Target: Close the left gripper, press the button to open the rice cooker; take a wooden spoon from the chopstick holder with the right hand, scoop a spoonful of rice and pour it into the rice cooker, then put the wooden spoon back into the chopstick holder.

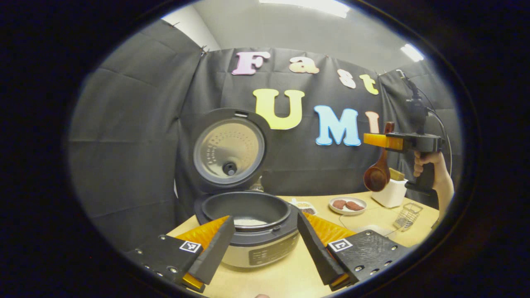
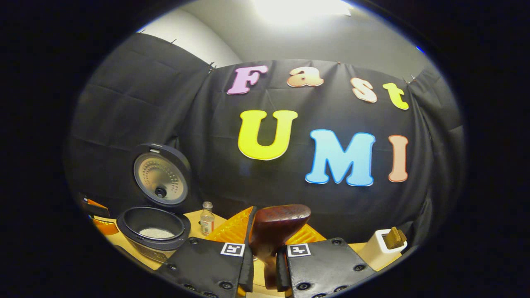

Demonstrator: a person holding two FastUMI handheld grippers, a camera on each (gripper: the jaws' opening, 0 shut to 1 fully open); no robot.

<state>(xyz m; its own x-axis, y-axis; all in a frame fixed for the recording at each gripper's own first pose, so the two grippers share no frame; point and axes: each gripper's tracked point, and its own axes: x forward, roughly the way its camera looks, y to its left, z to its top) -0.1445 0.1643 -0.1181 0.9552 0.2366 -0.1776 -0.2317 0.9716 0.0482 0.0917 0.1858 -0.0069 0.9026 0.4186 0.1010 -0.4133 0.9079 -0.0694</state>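
Gripping wooden spoon [image 2: 276, 231], right gripper [image 2: 265, 248] near chopstick holder [image 2: 381, 250].

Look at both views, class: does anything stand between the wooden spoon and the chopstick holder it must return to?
Nothing visible does. The right gripper holds the wooden spoon in the air just left of the white chopstick holder, with open space between them.

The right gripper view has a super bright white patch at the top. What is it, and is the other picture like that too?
In the right gripper view it is glare from a ceiling light, washed out white. In the left gripper view the ceiling lights are smaller bright strips, the rice cooker looks sharp, and the fisheye lens curves the walls in both.
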